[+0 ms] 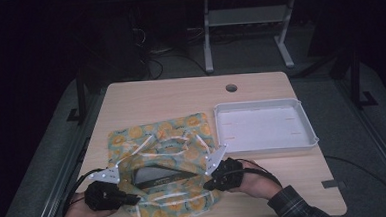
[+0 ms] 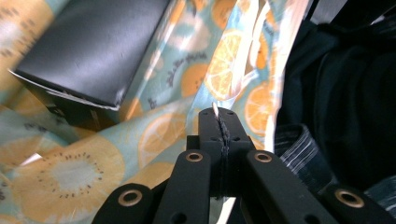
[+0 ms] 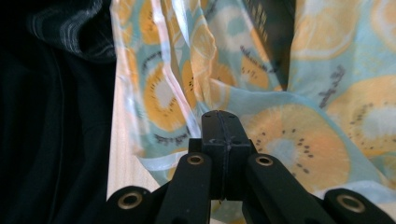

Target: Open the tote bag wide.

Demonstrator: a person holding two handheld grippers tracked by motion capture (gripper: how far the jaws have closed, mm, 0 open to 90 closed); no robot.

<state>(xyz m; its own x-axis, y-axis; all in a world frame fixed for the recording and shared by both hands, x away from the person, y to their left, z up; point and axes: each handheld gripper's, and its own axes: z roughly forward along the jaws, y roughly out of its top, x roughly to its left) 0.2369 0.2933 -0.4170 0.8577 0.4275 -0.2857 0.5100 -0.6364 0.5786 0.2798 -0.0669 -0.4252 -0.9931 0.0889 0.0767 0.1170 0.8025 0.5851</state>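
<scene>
1. Left gripper (image 1: 128,198): jaws clenched on the near-left rim of the fruit-print plastic bag (image 1: 182,134); a thin edge of film pinched between the pads in the left gripper view (image 2: 215,109).
2. Just beyond those fingers: black box (image 1: 162,176) lying inside the bag's mouth, seemingly already in.
3. Right gripper (image 1: 210,183): jaws clamped on the near-right rim of the bag (image 3: 280,140).
4. Probably left: closing or lifting the bag, perhaps moving it to the empty white tray (image 1: 265,143) beyond the right fingers.
5. Hard to make out: box label; box's far end under film; the person's sleeve dark.
</scene>
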